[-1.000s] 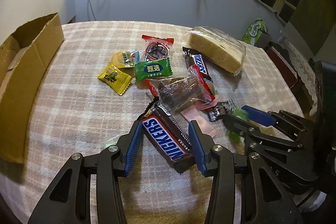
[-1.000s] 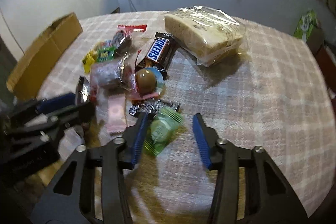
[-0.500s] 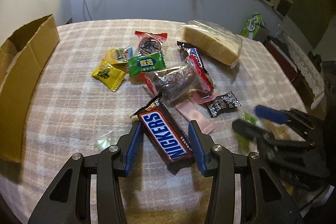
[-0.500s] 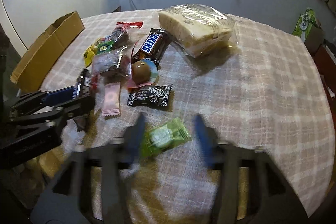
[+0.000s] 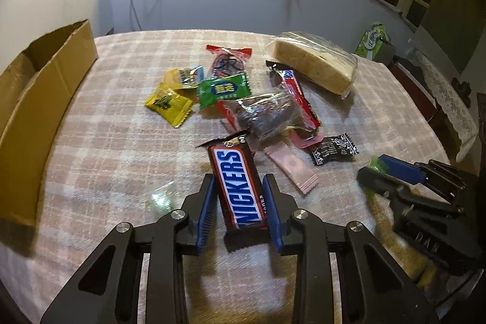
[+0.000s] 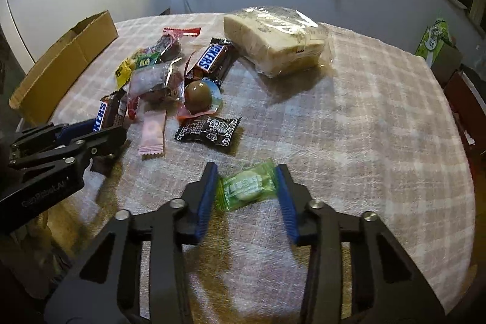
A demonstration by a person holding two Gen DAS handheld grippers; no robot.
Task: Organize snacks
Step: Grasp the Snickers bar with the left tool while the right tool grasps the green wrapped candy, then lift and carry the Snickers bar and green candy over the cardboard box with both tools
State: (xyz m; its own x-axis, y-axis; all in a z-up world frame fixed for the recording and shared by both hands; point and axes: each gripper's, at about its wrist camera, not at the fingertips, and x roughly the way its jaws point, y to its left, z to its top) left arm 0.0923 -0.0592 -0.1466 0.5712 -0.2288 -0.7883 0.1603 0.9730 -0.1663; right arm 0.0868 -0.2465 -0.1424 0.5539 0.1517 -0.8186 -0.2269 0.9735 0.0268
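Note:
My left gripper (image 5: 240, 187) is shut on a Snickers bar (image 5: 238, 184), its blue pads pressing both long sides, just above the checked tablecloth (image 5: 106, 148). It also shows in the right wrist view (image 6: 109, 114). My right gripper (image 6: 246, 181) is shut on a light green wrapped candy (image 6: 246, 188), the pads touching the wrapper ends, near the table's front. The right gripper shows in the left wrist view (image 5: 376, 172) at the right. A pile of snacks lies mid-table: a second Snickers (image 6: 212, 58), a chocolate ball (image 6: 199, 94), a black packet (image 6: 209, 129), a pink packet (image 6: 152, 135).
An open cardboard box (image 5: 39, 99) stands at the table's left edge. A bagged slab of cake (image 6: 273, 41) lies at the back. Yellow (image 5: 168, 104) and green (image 5: 223, 88) candies lie mid-left. A green carton (image 6: 434, 35) stands off the table's far right.
Both grippers pulled back from the pile. The left closed on the Snickers bar and turned it straight. The right closed on the green candy and carried it toward the front.

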